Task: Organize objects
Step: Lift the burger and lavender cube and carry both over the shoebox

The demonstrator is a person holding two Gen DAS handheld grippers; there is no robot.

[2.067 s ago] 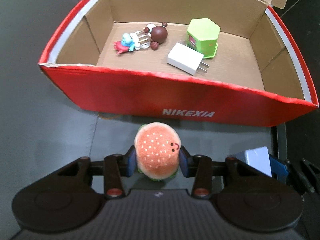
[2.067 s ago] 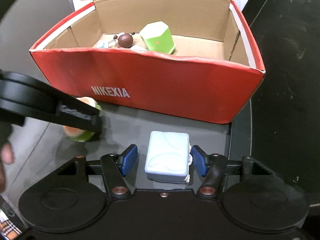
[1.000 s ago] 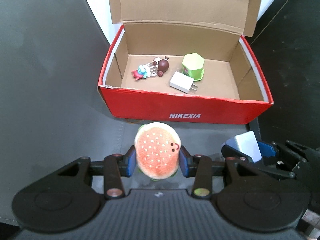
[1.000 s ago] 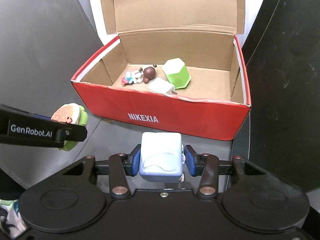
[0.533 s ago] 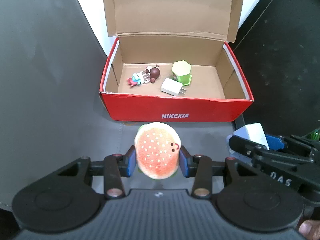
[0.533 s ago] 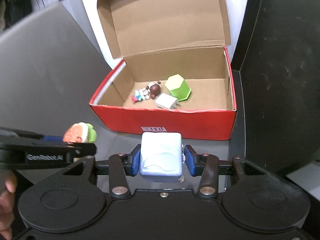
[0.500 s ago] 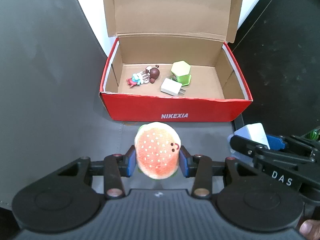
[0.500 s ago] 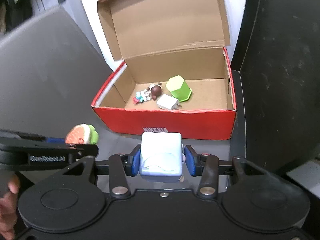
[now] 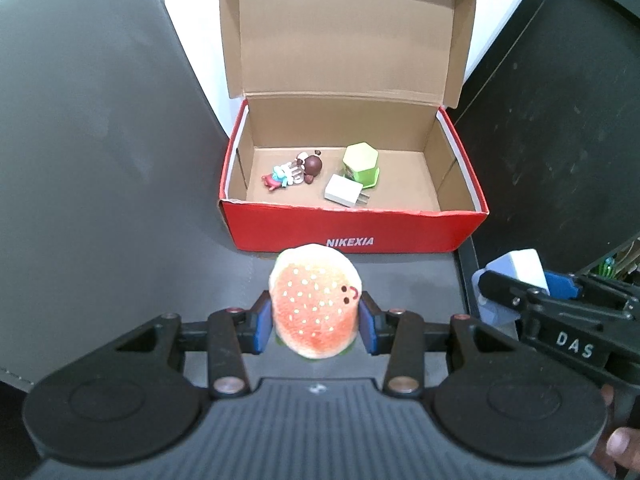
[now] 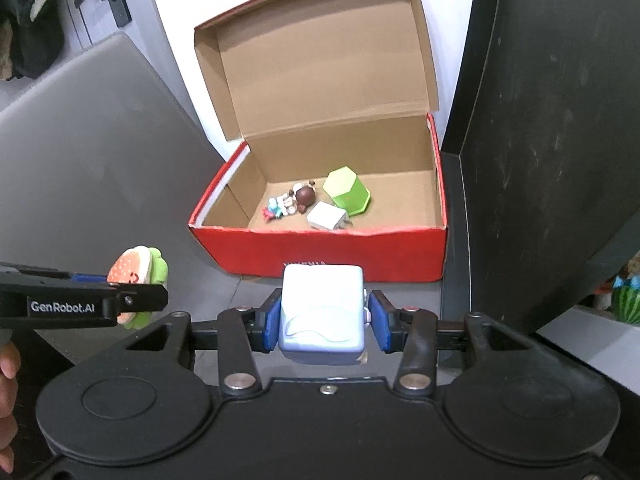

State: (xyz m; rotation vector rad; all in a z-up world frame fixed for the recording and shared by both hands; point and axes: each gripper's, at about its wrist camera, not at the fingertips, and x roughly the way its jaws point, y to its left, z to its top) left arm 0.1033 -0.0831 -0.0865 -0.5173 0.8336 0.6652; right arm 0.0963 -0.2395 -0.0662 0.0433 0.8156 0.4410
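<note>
Even indoor light falls from overhead across the open red shoebox (image 9: 356, 232), its cardboard floor evenly lit, with only short soft shadows under the items inside. Left of the box, the grey mat (image 9: 100, 140) carries a broad dull sheen. Right of it, the black panel (image 10: 552, 140) shows scuffs and faint reflections. Fisheye distortion bows the lines around the box and stretches both frames' edges. Focus is sharp on the box; the far corners in the right wrist view are dim and soft
</note>
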